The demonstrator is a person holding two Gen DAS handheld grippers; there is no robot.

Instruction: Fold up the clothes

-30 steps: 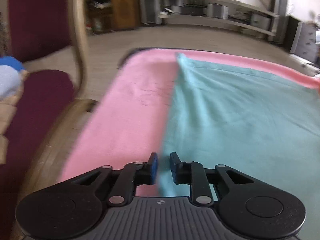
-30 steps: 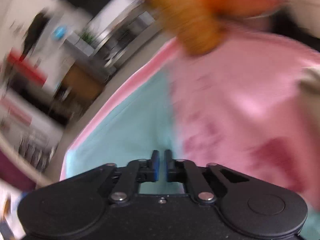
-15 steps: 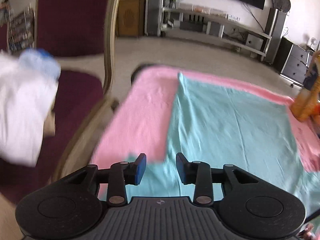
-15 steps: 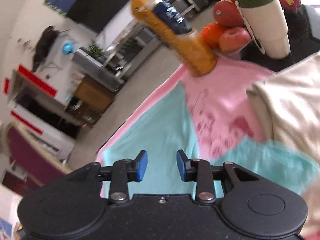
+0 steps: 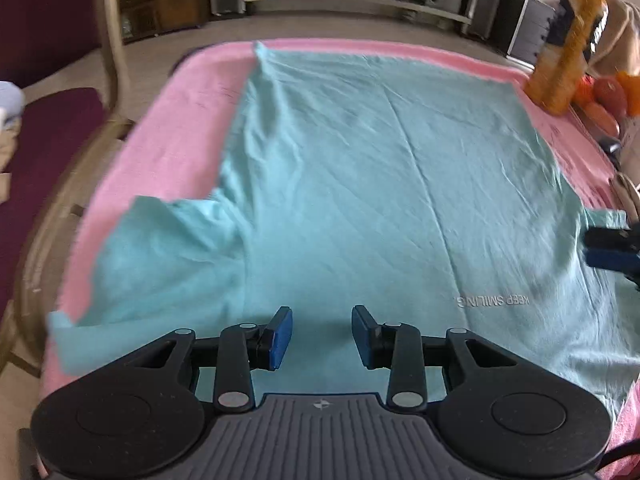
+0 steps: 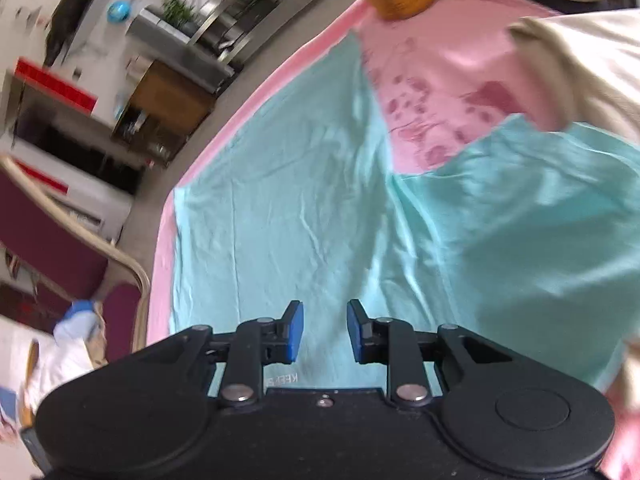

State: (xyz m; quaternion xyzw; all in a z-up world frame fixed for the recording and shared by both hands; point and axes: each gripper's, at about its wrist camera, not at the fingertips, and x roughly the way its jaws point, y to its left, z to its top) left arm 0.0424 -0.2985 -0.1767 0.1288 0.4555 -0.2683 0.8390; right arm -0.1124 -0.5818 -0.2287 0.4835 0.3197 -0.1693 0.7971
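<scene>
A teal T-shirt with small pale lettering lies spread flat on the pink table cover, one sleeve out to the left. My left gripper hovers open over the shirt's near part, nothing between its blue pads. In the right wrist view the same T-shirt fills the middle, its other sleeve out toward the right. My right gripper is open above the cloth, holding nothing. Its blue fingertips also show at the right edge of the left wrist view.
An orange drink bottle and fruit stand at the far right of the table. A beige folded garment lies beside the shirt's sleeve. A maroon chair with a wooden frame holds pale clothes left of the table.
Both grippers went from shut to open and let go of the teal shirt. The shirt now lies spread flat, and both grippers have drawn back over its near part.
</scene>
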